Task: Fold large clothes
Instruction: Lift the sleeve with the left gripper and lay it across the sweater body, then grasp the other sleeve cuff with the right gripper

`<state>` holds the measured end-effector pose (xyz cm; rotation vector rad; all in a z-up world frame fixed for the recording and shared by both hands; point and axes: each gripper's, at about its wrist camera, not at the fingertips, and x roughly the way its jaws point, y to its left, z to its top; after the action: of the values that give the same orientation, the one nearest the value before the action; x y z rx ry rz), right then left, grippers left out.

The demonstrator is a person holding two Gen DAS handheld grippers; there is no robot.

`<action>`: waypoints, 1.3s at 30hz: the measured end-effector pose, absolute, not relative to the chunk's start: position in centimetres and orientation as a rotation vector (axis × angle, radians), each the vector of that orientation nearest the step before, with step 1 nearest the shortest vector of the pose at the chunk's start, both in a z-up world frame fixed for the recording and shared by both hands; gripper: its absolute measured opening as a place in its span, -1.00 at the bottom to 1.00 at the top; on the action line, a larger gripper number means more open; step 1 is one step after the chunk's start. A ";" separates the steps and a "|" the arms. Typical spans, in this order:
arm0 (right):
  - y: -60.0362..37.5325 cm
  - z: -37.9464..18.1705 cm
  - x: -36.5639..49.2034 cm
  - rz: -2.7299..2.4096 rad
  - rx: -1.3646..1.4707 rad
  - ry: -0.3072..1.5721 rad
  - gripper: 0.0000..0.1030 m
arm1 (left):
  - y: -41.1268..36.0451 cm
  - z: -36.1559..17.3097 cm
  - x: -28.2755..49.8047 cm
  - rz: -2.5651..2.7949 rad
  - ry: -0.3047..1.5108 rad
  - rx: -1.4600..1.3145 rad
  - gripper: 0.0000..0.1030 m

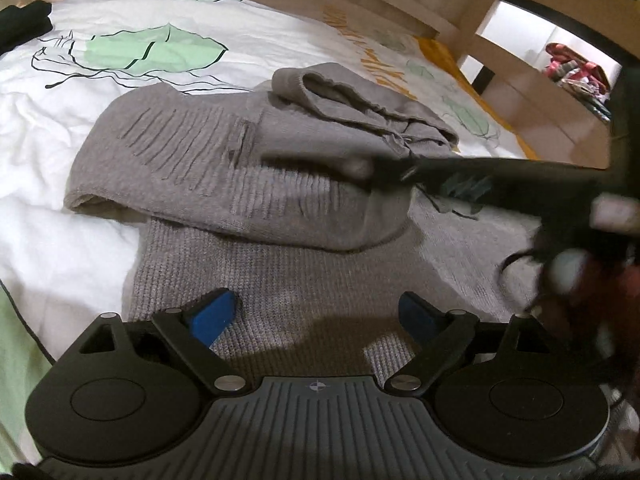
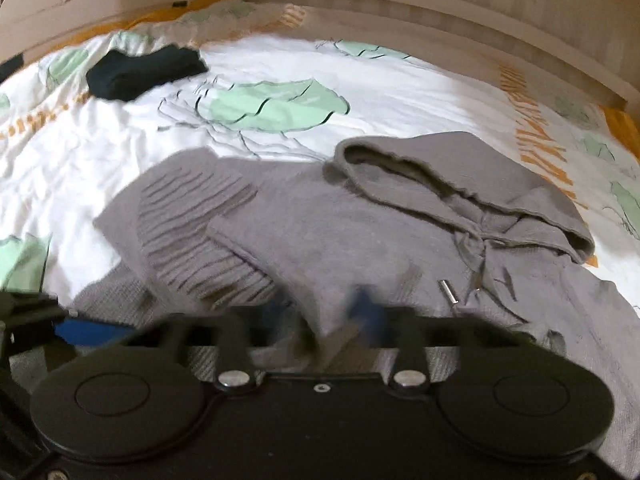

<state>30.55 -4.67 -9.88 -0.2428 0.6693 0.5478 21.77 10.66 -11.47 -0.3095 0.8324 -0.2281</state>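
One grey hoodie (image 2: 360,240); orange print (image 2: 536,136) on bedspread (image 2: 280,68) illegible.

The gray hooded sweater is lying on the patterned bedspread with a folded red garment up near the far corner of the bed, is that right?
Not quite. The gray hooded sweater does lie on the patterned bedspread, but the folded garment near the far corner is black, not red, as the right wrist view shows.

bed (image 2: 400,92) with a white leafy duvet, grey hoodie (image 2: 360,232) spread on it, folded black garment (image 2: 144,70) well behind the hoodie
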 end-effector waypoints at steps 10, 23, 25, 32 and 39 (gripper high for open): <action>-16.1 -10.7 31.2 0.351 0.113 0.818 -0.34 | 10.6 -11.5 21.6 -0.230 0.826 -0.306 0.77; -17.1 -11.5 31.7 0.415 0.203 0.838 0.53 | 9.8 -11.6 21.4 -0.232 0.818 -0.256 0.85; -17.5 -11.9 32.0 0.414 0.266 0.845 0.53 | 9.7 -11.6 21.3 -0.231 0.817 -0.248 0.85; -19.4 -13.4 33.3 0.366 0.532 0.879 -0.72 | 9.6 -11.5 21.2 -0.230 0.814 -0.236 0.86; -17.4 -6.6 31.6 0.501 0.288 0.660 -0.73 | 9.6 -11.5 21.3 -0.231 0.813 -0.240 0.86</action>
<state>31.56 -17.43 -6.64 0.2880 0.6600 0.5012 21.28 9.62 -11.53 -0.2398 0.8134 -0.2308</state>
